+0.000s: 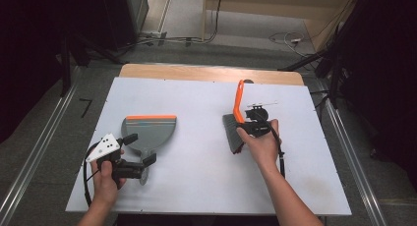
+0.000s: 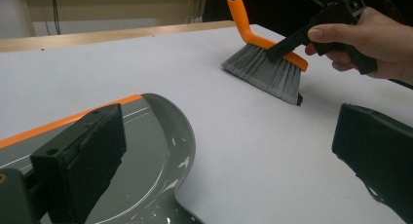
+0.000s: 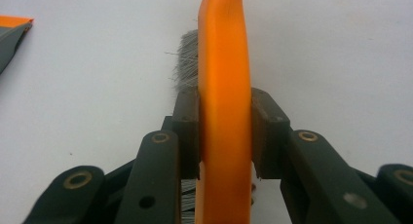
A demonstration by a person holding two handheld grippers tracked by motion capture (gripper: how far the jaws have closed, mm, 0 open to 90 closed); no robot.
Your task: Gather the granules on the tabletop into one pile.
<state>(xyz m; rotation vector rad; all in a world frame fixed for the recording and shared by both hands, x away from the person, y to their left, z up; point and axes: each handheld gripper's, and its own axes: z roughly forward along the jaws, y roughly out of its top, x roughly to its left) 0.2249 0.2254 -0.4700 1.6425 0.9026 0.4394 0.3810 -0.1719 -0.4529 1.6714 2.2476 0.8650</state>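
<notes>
Nearest the person, the left tongs [image 1: 139, 151] stand wide, one jaw on either side of the grey dustpan's stubby handle without pressing on it; in the left gripper view one black jaw hangs over the pan's grey tray while the other stands apart over bare white surface [image 1: 206, 186]. The dustpan [image 1: 150, 132] lies flat just ahead of these tongs, its orange-edged lip on the far side, pointing away from the person. Well off to the right of it, the right tongs [image 3: 225, 136] are clamped on the brush [image 1: 235, 123], their two pads pressing the flat sides of its orange back, as the right gripper view shows close up with grey bristles showing behind the pads. The brush stands on its grey bristles on the surface, and a small dark speck at the near end of the bristles may be debris, though the picture is too soft to be sure. Beyond the right tongs, the brush's orange handle [image 1: 240, 96] angles up and away toward the far wooden edge [image 1: 206, 72] of the surface.
</notes>
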